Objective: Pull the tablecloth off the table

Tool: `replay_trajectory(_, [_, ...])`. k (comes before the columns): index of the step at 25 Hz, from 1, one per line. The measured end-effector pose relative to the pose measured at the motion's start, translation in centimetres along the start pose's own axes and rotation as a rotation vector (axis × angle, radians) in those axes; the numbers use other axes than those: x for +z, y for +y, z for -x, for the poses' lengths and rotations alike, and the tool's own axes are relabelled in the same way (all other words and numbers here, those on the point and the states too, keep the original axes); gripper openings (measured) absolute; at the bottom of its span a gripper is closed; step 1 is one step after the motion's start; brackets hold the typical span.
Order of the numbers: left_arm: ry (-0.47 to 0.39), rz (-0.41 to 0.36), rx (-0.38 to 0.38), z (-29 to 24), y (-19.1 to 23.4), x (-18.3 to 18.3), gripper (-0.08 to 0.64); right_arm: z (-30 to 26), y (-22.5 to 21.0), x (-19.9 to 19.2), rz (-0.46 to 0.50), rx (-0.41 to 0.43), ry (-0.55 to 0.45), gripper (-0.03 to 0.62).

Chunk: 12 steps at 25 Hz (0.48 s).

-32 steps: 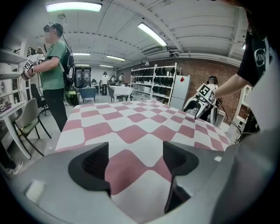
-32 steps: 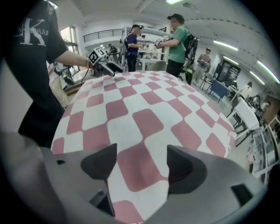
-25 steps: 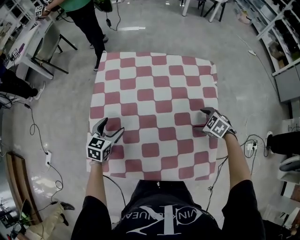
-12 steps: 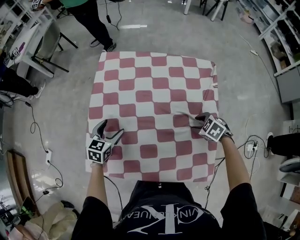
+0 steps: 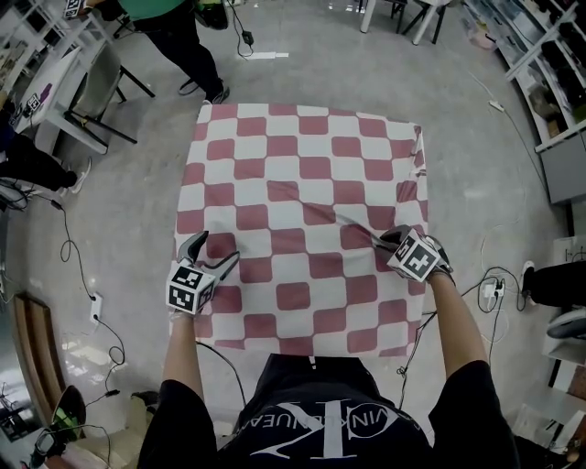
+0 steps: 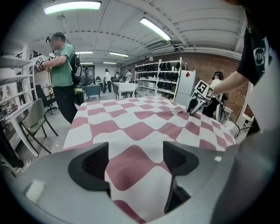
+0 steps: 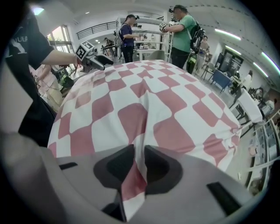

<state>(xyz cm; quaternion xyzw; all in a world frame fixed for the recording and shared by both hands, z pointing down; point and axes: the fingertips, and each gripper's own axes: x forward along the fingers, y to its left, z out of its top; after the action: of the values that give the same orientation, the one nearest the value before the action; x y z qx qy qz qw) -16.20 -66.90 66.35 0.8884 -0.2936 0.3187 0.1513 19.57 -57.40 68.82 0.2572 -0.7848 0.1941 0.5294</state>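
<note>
A red-and-white checked tablecloth (image 5: 302,183) covers the whole table. My right gripper (image 5: 385,239) is near the cloth's right edge. Its jaws have just been closing, and they now pinch a raised fold of the cloth (image 7: 133,175). Creases run from that fold toward the middle. In the right gripper view the pads (image 7: 158,164) press on both sides of the fold. My left gripper (image 5: 216,250) stands open over the near left part. The cloth (image 6: 131,170) lies flat between its wide-apart fingers (image 6: 89,164). The table under the cloth is hidden.
A person in a green top (image 5: 169,27) stands beyond the far left corner, beside a chair (image 5: 96,87) and a white desk (image 5: 46,82). Cables (image 5: 78,266) trail over the floor on the left. Shelving (image 5: 549,82) lines the right side.
The right gripper's jaws have closed on the cloth and gathered a fold, with new creases spreading from it. The left gripper has stayed where it was. The person at the back has stepped further away.
</note>
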Motion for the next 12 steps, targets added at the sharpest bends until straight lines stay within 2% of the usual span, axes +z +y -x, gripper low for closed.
replay_trajectory(2, [0.022,-0.009,-0.013,-0.4,0.2,-0.2,0.374,-0.1,-0.4,0.0,-0.006,-0.044,-0.023,0.059])
replay_trajectory(5, [0.099,-0.062,-0.043,-1.2,0.2,-1.3,0.377,-0.2,-0.8,-0.1,-0.028,-0.095,-0.044,0.043])
replay_trajectory(9, [0.222,-0.157,-0.093,-2.5,0.1,-2.5,0.388,-0.1,-0.8,0.2,-0.067,-0.108,-0.063,0.040])
replay_trajectory(12, [0.277,-0.180,-0.129,-3.2,0.0,-2.7,0.393,0.0,-0.7,0.0,-0.091,-0.098,-0.046,0.040])
